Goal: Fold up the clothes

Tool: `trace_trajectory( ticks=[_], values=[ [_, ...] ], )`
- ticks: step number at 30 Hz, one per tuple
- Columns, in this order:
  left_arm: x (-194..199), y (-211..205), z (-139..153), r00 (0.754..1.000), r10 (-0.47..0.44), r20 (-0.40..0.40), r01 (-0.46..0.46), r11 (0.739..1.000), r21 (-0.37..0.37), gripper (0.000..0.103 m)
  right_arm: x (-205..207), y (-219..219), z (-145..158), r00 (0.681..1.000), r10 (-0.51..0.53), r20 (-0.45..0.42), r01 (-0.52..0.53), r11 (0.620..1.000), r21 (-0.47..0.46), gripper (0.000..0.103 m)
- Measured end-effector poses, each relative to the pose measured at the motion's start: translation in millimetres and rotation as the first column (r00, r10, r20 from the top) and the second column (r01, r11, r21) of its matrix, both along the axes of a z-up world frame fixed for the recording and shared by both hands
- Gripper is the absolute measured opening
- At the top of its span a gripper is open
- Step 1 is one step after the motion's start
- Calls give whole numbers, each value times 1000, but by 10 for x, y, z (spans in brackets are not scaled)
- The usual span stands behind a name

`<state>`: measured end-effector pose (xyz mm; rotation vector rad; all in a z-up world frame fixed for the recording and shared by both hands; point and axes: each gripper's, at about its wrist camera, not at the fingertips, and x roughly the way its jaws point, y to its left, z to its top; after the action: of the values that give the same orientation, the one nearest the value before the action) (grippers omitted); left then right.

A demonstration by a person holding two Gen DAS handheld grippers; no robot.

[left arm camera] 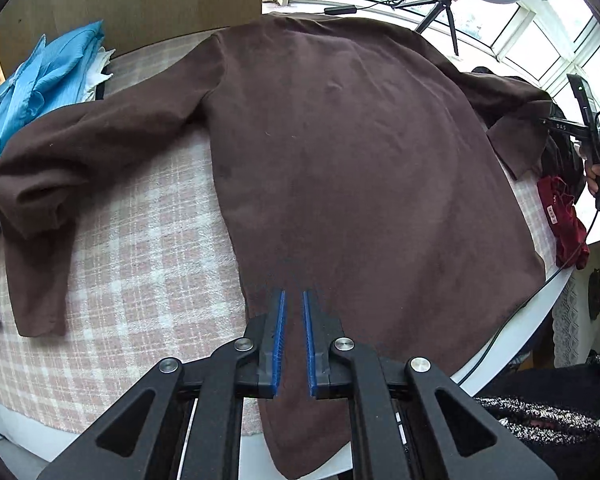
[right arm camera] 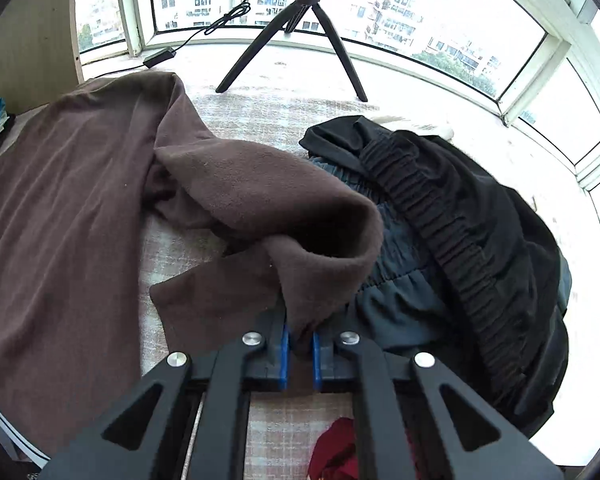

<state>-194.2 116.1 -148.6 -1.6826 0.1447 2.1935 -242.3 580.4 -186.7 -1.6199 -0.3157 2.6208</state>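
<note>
A brown long-sleeved garment (left arm camera: 340, 160) lies spread flat on the plaid-covered table (left arm camera: 140, 248), its left sleeve (left arm camera: 60, 152) bent down toward the near edge. My left gripper (left arm camera: 294, 293) hovers over the garment's near hem with its blue pads almost together; no cloth is visibly pinched between them. In the right wrist view the other sleeve (right arm camera: 260, 188) is lifted and curled over. My right gripper (right arm camera: 300, 330) is shut on that sleeve's cuff, and the cloth hides the fingertips. The garment's body (right arm camera: 60, 220) lies to the left of it.
Folded blue clothes (left arm camera: 40, 80) sit at the table's far left. A heap of black garments (right arm camera: 460, 220) lies right of the lifted sleeve, a red cloth (left arm camera: 564, 216) near the right edge. A tripod (right arm camera: 312, 20) stands on the windowsill. The hem hangs over the table's near edge.
</note>
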Motion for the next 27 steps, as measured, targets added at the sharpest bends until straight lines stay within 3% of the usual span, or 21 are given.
trace_trajectory(
  ticks=[3,5,7,11,13,15,17,20,27],
  values=[
    [61,199,16,1000,-26,-4,26,1000,7,7,7,348,412,992,-68,-104,78,992,98,9],
    [88,344,19,999,-47,-3,47,999,14,7,-39,530,496,993,-94,-72,99,993,70,21],
    [122,456,6,998,-66,0,66,998,5,10,95,547,500,996,-71,-49,73,996,55,44],
    [228,435,-77,998,-43,49,43,999,1,10,630,411,448,999,26,-35,-26,1000,5,47],
    [319,326,-147,996,-11,84,12,1000,-15,10,1030,276,252,994,106,18,-101,978,-184,52],
    [416,164,-231,992,34,119,-29,999,-38,10,1430,8,-113,976,189,105,-149,940,-306,52],
    [524,-8,-274,986,76,148,-70,997,-44,10,1738,-292,-478,949,259,178,-195,930,-311,52],
    [697,-234,-294,977,122,175,-115,992,-51,14,2046,-552,-811,935,283,213,-210,928,-308,52],
    [917,-447,-382,969,134,208,-136,991,-3,25,2105,-701,-931,938,289,192,-218,922,-320,52]
  ],
)
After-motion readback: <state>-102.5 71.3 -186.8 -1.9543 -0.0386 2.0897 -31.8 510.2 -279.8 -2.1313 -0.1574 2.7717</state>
